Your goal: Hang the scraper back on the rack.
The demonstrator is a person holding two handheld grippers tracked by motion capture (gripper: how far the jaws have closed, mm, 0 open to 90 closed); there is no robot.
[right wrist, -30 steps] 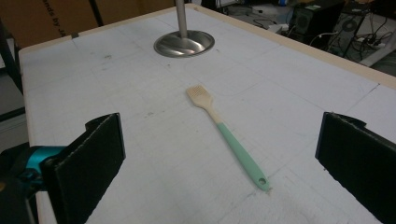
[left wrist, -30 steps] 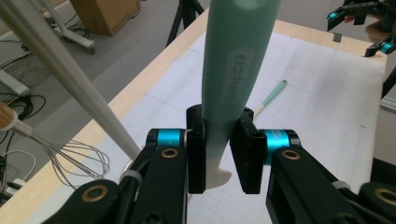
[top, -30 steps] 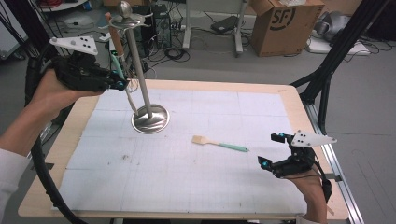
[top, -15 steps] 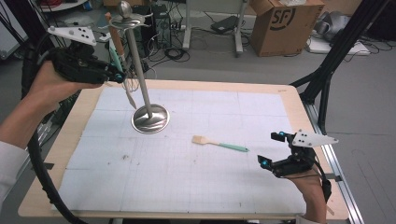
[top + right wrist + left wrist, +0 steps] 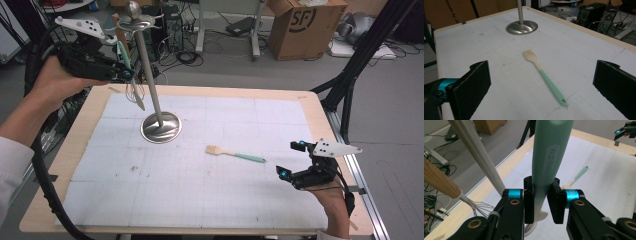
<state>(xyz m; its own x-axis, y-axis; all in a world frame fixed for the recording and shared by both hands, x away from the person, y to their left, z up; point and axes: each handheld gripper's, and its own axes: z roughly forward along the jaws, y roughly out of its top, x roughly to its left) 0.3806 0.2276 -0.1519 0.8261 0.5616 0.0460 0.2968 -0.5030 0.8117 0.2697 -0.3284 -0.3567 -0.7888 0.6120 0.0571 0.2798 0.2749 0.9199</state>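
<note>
My left gripper (image 5: 121, 75) is held high at the table's far left, shut on a mint-green utensil handle (image 5: 548, 157) that runs upright between its jaws. Just beside it stands a metal stand (image 5: 150, 75) with a round base (image 5: 161, 126) and hooks at its top. A wooden-handled whisk (image 5: 131, 90) hangs close to the pole (image 5: 476, 152). A pastry brush (image 5: 235, 153) with a green handle lies flat mid-table. My right gripper (image 5: 292, 160) rests open near the right edge, the brush (image 5: 544, 75) lying ahead of its spread jaws.
The table (image 5: 320, 115) has a white gridded mat with a wooden border. Beyond the far edge are a cardboard box (image 5: 300, 25), cables and black tripod legs (image 5: 360, 55). A thick black cable (image 5: 45, 175) trails down the left side.
My left gripper has risen a little beside the stand's pole with the green utensil still in it. The right gripper and the brush have stayed put.
</note>
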